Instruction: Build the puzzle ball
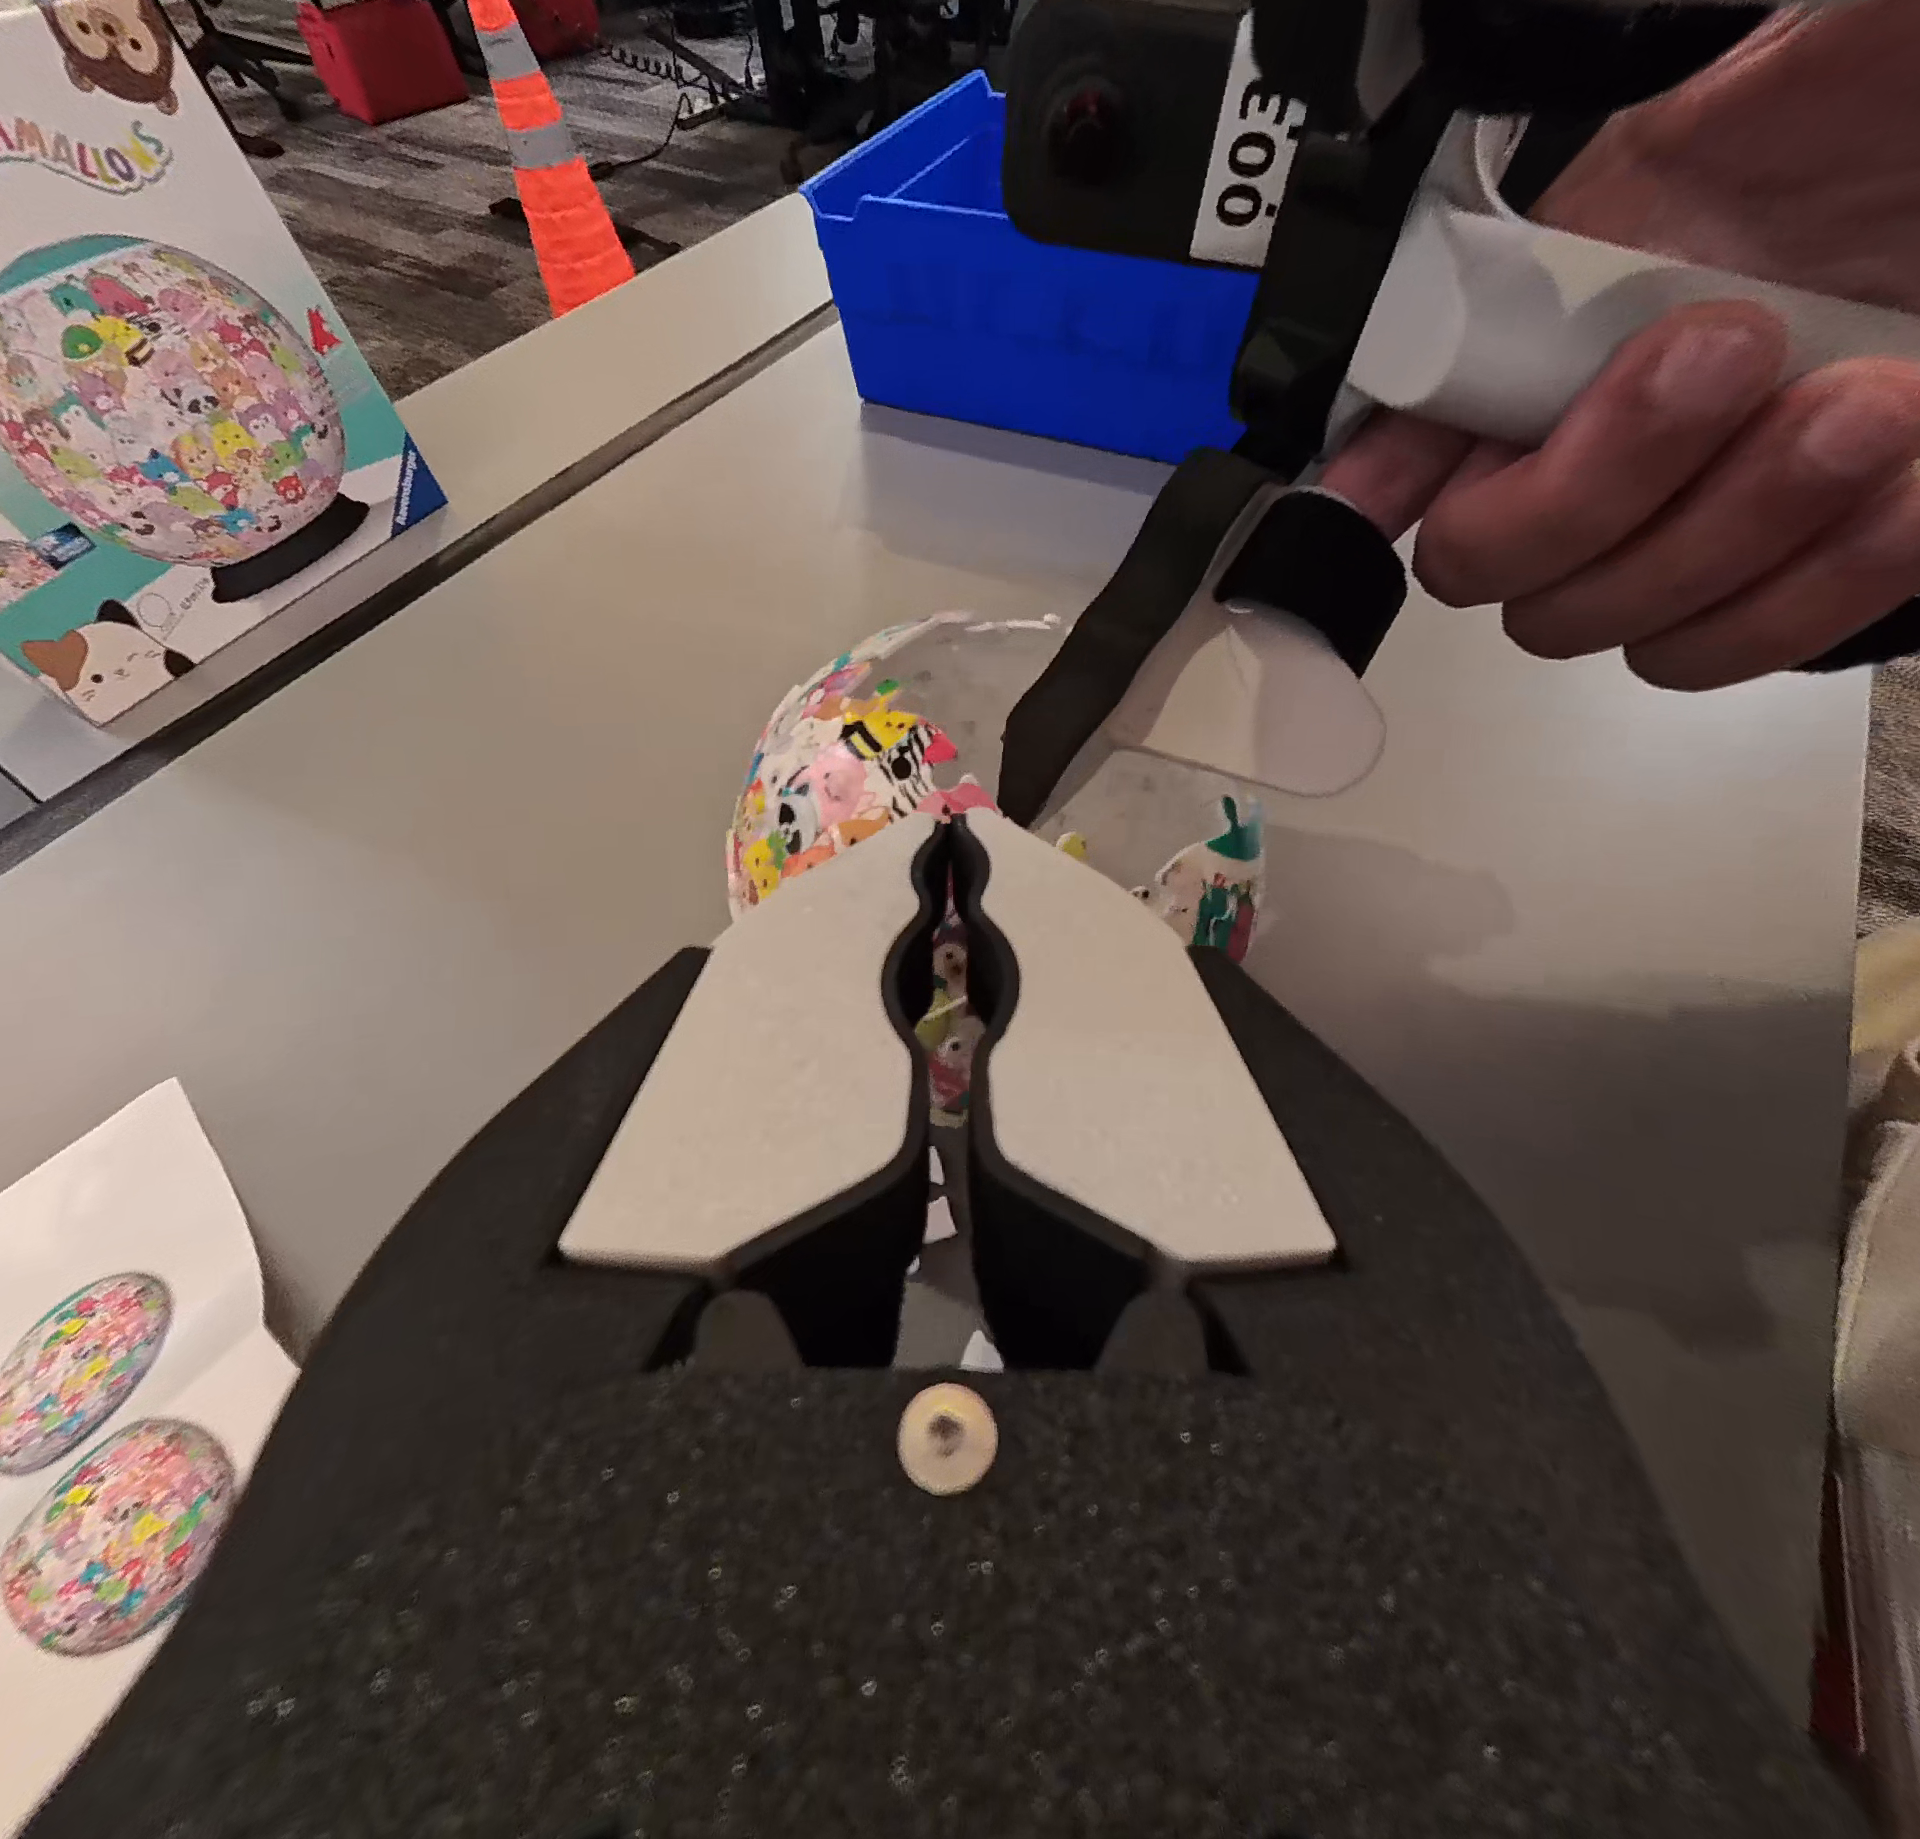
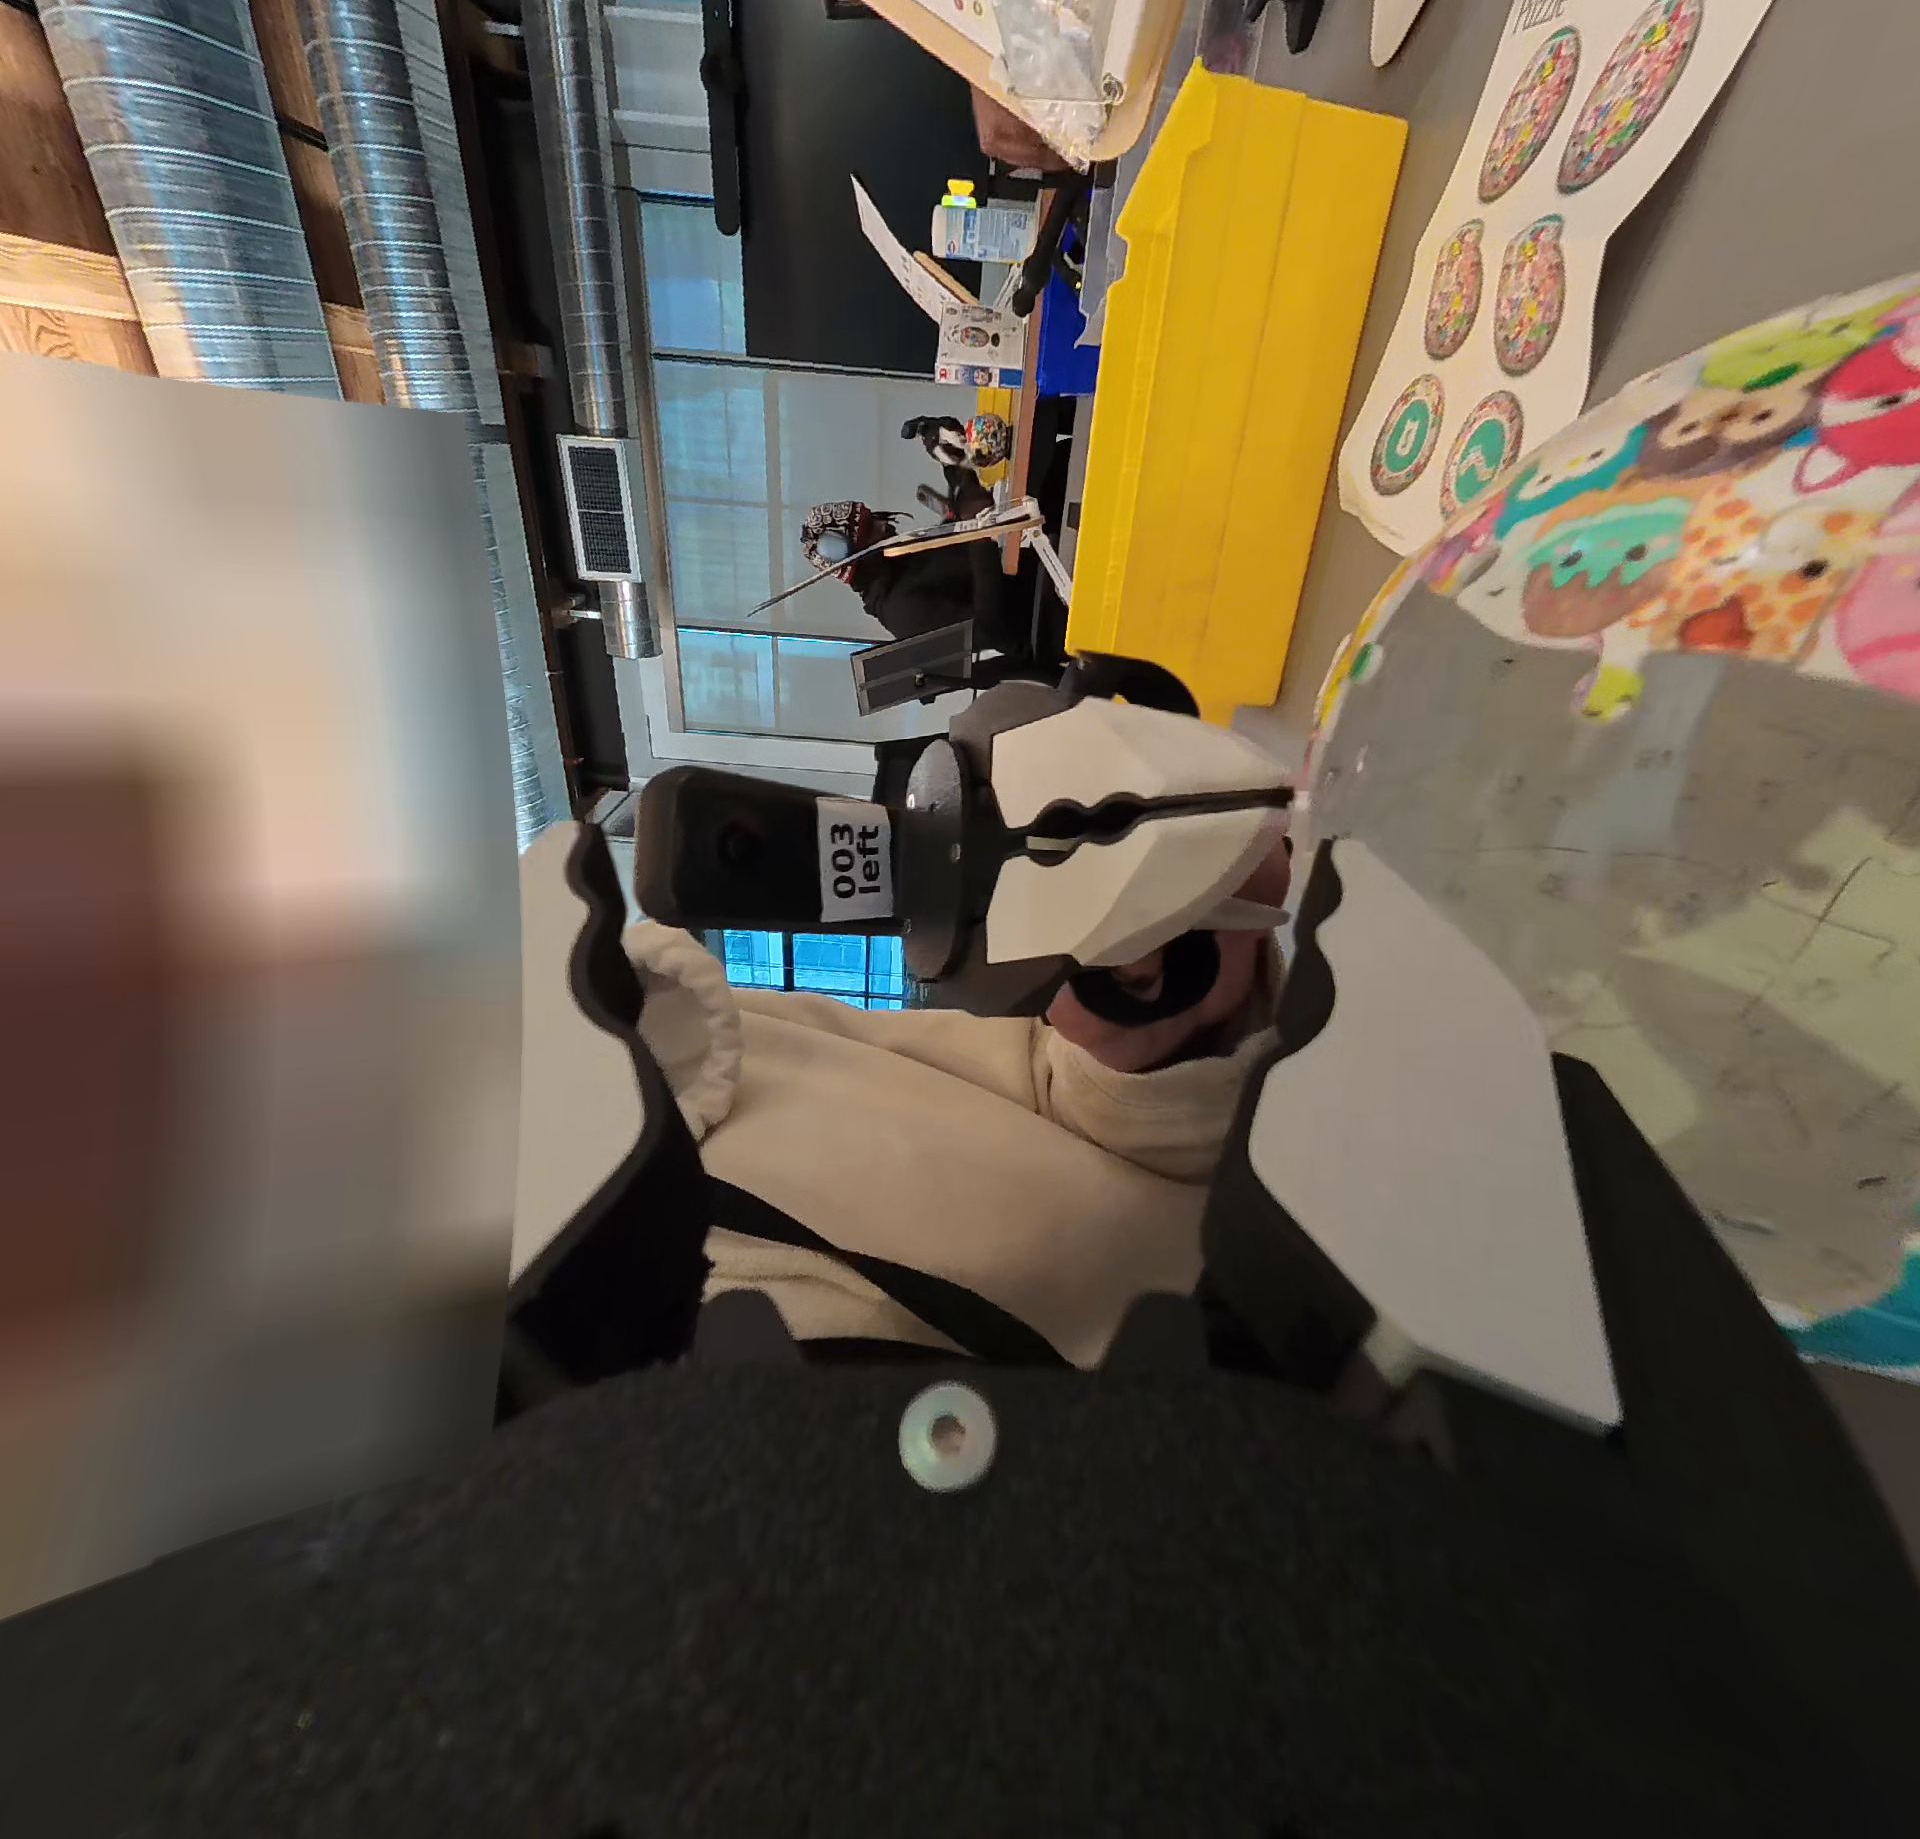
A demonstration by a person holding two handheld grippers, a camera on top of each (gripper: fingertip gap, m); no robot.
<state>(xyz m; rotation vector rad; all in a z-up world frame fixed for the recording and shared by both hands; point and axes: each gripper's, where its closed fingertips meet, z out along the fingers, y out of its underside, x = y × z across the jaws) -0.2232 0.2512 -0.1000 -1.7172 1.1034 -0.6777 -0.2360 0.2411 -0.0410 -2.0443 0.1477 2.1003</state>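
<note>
1. Jaws of the left gripper (image 1: 951, 833) are seen pressed together at the tips, pinched on the rim of the partly built puzzle ball (image 1: 831, 781); in the right wrist view the same gripper (image 2: 1283, 823) is shown clamped on the ball's jagged edge.
2. Jaws of the right gripper (image 2: 945, 958) are held wide apart, with nothing gripped between them; one finger (image 2: 1403, 1114) is placed against the grey inner face of the puzzle ball (image 2: 1558, 854), though contact cannot be confirmed.
3. From the left wrist view, the right gripper (image 1: 1174, 729) is shown angled down into the open shell, held by a person's hand (image 1: 1662, 501).
4. The colourful, unfinished ball is pictured on a pale grey table (image 1: 520, 802), its top open and its grey inside exposed.
5. A blue bin (image 1: 1039, 335) is seen behind the ball, the puzzle box (image 1: 187, 387) to the left on an adjoining table, and a printed instruction sheet (image 1: 114, 1374) at the near left.
6. A yellow bin (image 2: 1236, 387) is visible in the right wrist view, beside the instruction sheet (image 2: 1538, 231).
7. An orange traffic cone (image 1: 540, 148) is seen on the floor beyond the tables.
</note>
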